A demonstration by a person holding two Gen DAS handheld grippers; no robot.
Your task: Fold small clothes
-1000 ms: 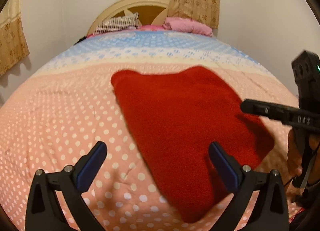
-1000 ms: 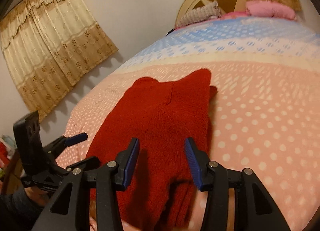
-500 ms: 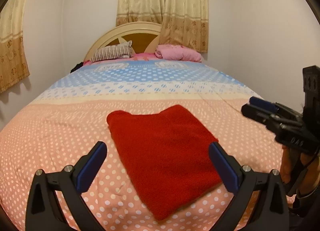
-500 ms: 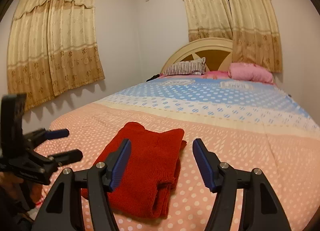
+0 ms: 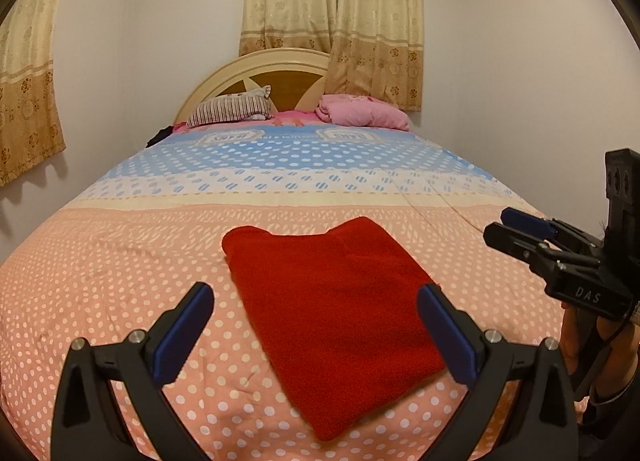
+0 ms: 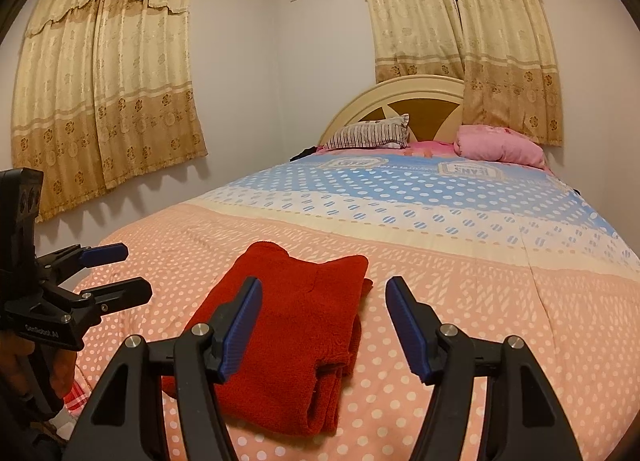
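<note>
A red fleece garment (image 5: 332, 309) lies folded into a flat rectangle on the pink dotted bedspread (image 5: 100, 281) near the foot of the bed. It also shows in the right wrist view (image 6: 288, 325), with stacked layers at its right edge. My left gripper (image 5: 316, 329) is open and empty, held above and short of the garment. My right gripper (image 6: 324, 325) is open and empty, also held back from the garment. Each gripper shows in the other's view: the right gripper (image 5: 516, 231) at the right, the left gripper (image 6: 116, 273) at the left.
A striped pillow (image 5: 230, 109) and a pink pillow (image 5: 360, 113) lie by the cream headboard (image 5: 280, 65). Beige curtains (image 6: 104, 81) hang on the left and back walls. The bed's foot edge is just below the grippers.
Both grippers have pulled back and up from the garment and tilted up, so the whole bed and room come into view. The right gripper opened wider. The garment lies still.
</note>
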